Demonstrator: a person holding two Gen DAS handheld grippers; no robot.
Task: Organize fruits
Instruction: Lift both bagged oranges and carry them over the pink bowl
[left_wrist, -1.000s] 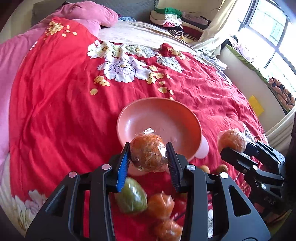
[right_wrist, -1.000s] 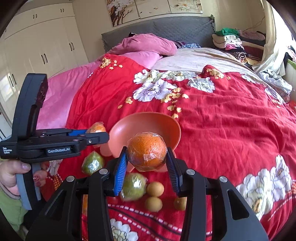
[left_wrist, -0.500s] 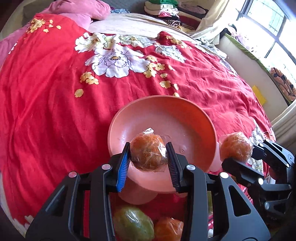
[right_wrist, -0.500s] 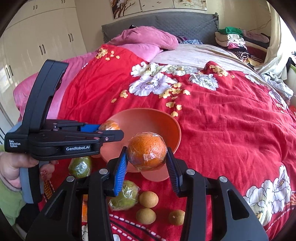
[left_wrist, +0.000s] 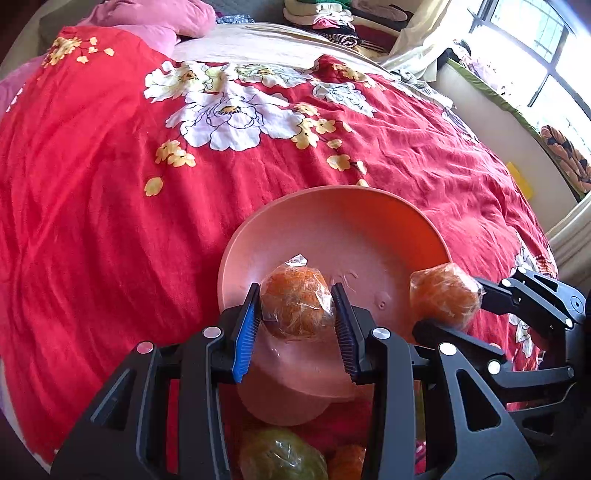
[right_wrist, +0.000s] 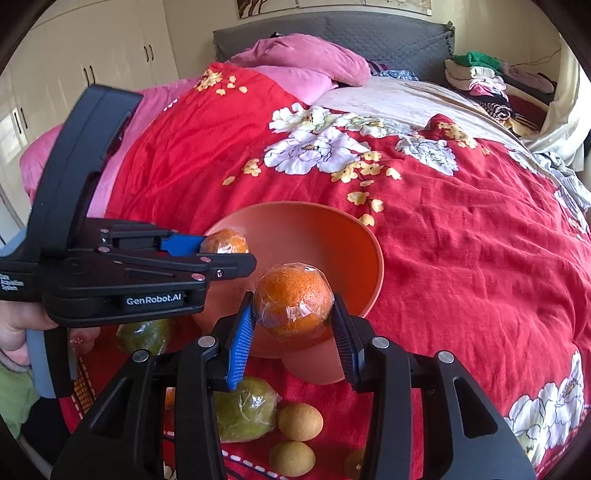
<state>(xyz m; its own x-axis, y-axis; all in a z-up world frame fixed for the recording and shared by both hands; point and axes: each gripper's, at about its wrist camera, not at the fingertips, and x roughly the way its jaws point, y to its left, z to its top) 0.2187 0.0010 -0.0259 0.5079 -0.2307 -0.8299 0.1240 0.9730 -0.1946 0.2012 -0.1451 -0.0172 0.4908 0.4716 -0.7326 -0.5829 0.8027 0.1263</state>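
**Two wrapped oranges held over one bowl**

Where the bed's near edge is seen in the right wrist view, loose fruit is counted first: two green fruits in plastic wrap, one (right_wrist: 245, 410) under the right gripper's fingers and one (right_wrist: 144, 334) further left, and three small tan round fruits, two (right_wrist: 300, 421) (right_wrist: 291, 458) in full view and a third (right_wrist: 355, 463) partly hidden. Just beyond them, one orange-pink bowl (right_wrist: 373, 254) is seen resting on the red floral bedspread (right_wrist: 461, 258). Two plastic-wrapped oranges are counted in the air over the bowl. One orange (left_wrist: 297, 302) is pinched between the pads of the left gripper (left_wrist: 295, 325); the other orange (right_wrist: 293, 301) is pinched by the right gripper (right_wrist: 293, 325) in the same way. Nothing is seen lying inside the bowl. Further back, two pink pillows (right_wrist: 299, 61) and one pile of folded clothes (right_wrist: 476, 74) are seen.
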